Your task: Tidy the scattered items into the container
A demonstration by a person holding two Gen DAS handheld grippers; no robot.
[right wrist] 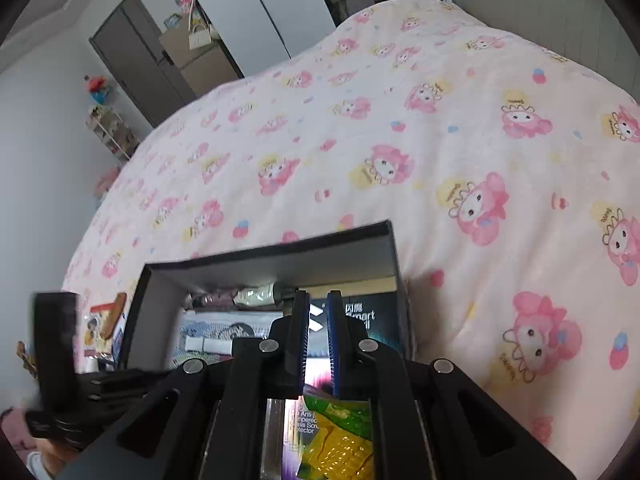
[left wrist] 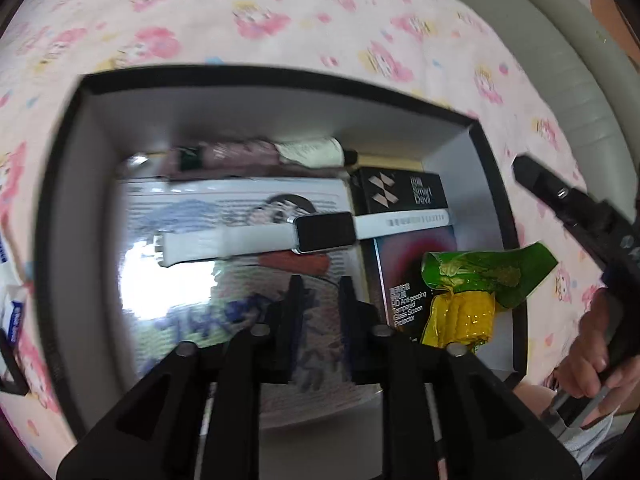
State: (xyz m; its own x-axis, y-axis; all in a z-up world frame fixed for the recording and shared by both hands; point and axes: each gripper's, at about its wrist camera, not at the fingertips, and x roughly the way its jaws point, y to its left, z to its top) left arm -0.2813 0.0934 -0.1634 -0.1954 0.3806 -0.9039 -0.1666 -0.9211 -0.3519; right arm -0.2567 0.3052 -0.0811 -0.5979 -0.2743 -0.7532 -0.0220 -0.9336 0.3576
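Note:
A black box with a white inside [left wrist: 276, 76] lies on the pink patterned bed cover. In it lie a white smartwatch [left wrist: 320, 232], a glossy comic book [left wrist: 224, 264], a black screen-protector box [left wrist: 400, 194], a pink tube [left wrist: 244, 152] and a green-and-yellow corn packet [left wrist: 472, 296]. My left gripper [left wrist: 319, 292] hovers over the box, jaws slightly apart and empty. My right gripper [right wrist: 318, 328] hangs above the box [right wrist: 280, 248] near the corn packet [right wrist: 340, 432], jaws narrowly apart with nothing between them. It also shows in the left wrist view [left wrist: 576, 212].
A snack packet [right wrist: 106, 320] lies on the bed cover left of the box. A blue-and-white wrapper [left wrist: 14, 316] lies at the left edge. The bed cover [right wrist: 440, 140] stretches far and right. A grey headboard [left wrist: 540, 40] stands behind.

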